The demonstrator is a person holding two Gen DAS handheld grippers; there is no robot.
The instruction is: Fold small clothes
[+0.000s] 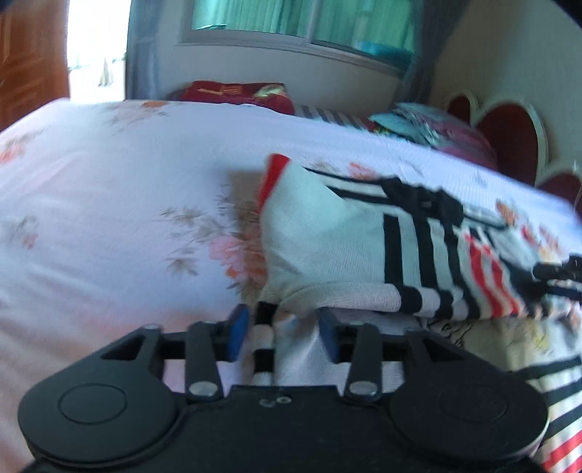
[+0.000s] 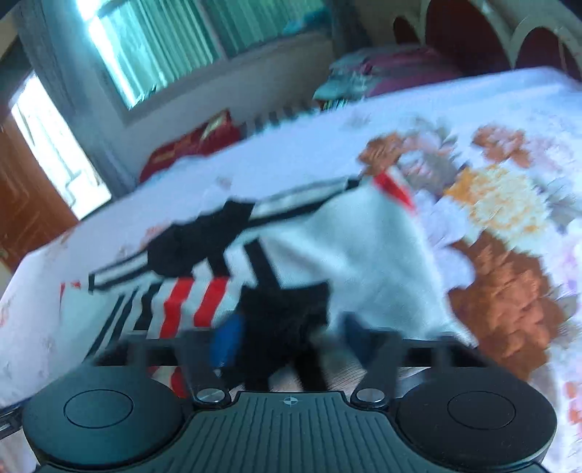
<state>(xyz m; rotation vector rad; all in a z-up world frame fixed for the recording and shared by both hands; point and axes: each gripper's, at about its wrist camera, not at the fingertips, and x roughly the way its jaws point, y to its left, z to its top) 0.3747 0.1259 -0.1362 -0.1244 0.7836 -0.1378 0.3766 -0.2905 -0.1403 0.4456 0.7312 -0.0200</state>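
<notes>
Left gripper (image 1: 283, 333): its blue-padded fingers (image 1: 238, 333) stand apart, with a fold of the striped garment (image 1: 327, 236) lying loosely between them, not pinched. Right gripper (image 2: 287, 336): its fingers are spread wide, dark blurred cloth of the same garment between them, unclamped. Just beyond both sets of fingertips the white, black and red garment lies on the floral bedsheet (image 1: 109, 182). Farther off are pillows (image 1: 436, 127) and a window (image 1: 291, 22).
</notes>
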